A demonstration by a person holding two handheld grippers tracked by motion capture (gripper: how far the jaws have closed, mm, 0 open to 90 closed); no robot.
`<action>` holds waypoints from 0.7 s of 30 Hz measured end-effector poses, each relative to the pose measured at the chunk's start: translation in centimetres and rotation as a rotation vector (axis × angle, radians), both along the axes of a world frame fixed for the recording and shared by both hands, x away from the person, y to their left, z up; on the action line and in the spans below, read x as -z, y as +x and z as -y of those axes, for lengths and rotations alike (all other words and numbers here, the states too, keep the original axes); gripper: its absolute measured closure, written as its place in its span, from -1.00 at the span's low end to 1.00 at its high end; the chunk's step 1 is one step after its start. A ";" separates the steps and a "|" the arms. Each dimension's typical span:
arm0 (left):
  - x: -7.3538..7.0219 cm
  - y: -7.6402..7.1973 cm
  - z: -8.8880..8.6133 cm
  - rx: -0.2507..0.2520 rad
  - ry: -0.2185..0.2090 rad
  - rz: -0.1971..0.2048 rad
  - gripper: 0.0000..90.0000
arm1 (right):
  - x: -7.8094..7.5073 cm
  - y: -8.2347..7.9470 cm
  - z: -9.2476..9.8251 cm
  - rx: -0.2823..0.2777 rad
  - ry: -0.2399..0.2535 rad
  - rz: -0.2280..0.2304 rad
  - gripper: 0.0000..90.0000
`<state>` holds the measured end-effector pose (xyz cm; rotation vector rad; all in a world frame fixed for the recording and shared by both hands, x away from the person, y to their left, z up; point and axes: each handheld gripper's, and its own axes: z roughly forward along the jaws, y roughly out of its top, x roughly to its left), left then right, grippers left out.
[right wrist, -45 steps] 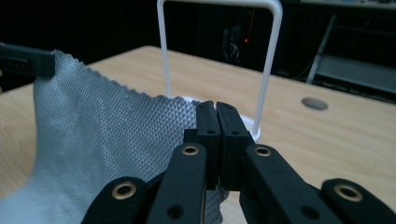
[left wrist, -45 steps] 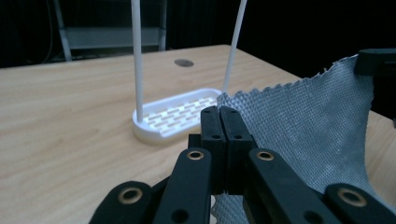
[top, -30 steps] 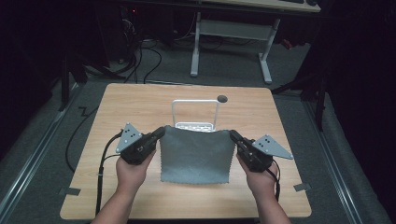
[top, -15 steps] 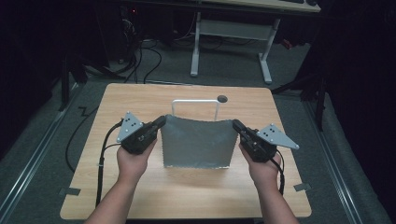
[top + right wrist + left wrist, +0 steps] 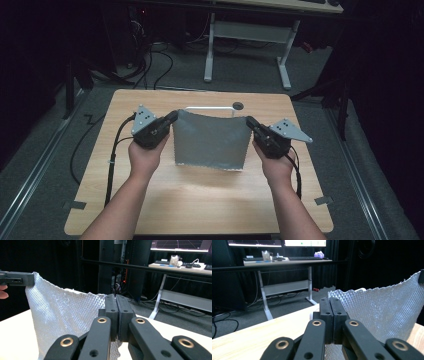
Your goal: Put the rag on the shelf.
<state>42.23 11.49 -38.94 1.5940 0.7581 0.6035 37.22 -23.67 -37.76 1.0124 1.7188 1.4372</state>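
A grey textured cloth point(image 5: 210, 142) hangs in the air between my two grippers, its lower edge just above the wooden table point(image 5: 200, 200). My left gripper point(image 5: 172, 117) is shut on the cloth's upper left corner, and my right gripper point(image 5: 248, 121) is shut on its upper right corner. In the left gripper view the jaws point(image 5: 329, 301) are pressed together with the quilted cloth point(image 5: 382, 310) spreading to the right. The right gripper view has the closed jaws point(image 5: 116, 298) holding the cloth point(image 5: 62, 312), which stretches left to the other gripper point(image 5: 17, 278).
A white wire rack point(image 5: 210, 108) stands on the table behind the cloth, mostly hidden. A round cable hole point(image 5: 238, 105) sits near the table's far edge. Beyond the table stand a white-legged desk point(image 5: 245, 50) and floor cables point(image 5: 160, 55).
Both grippers have lifted the cloth off the table and carried it away from the person. It now hangs upright in front of the rack instead of lying flat.
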 end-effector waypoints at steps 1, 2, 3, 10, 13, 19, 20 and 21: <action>-0.1 0.3 0.0 -0.002 0.003 0.002 1.00 | -0.1 0.7 0.0 0.003 0.000 0.000 0.99; -0.2 0.6 0.0 -0.006 0.007 0.005 1.00 | -0.1 0.7 0.0 0.003 0.000 0.000 0.99; -0.2 0.9 0.0 -0.010 0.009 0.010 1.00 | -0.2 1.3 0.0 0.004 0.006 -0.004 0.99; -0.5 3.1 -0.1 -0.034 0.023 0.001 1.00 | -0.4 3.5 -0.4 0.008 0.015 -0.015 0.99; -0.5 4.3 0.0 -0.049 0.033 -0.012 1.00 | -0.6 5.1 -0.6 0.013 0.009 -0.018 0.99; -0.5 6.2 0.4 -0.062 0.039 -0.025 1.00 | -1.0 7.1 -0.7 0.027 0.022 -0.041 0.99; -0.5 6.4 0.4 -0.063 0.033 -0.020 1.00 | -1.0 7.4 -0.7 0.031 0.019 -0.043 0.99; -0.5 6.7 0.5 -0.064 0.038 -0.027 1.00 | -1.1 7.7 -0.6 0.032 0.018 -0.047 0.99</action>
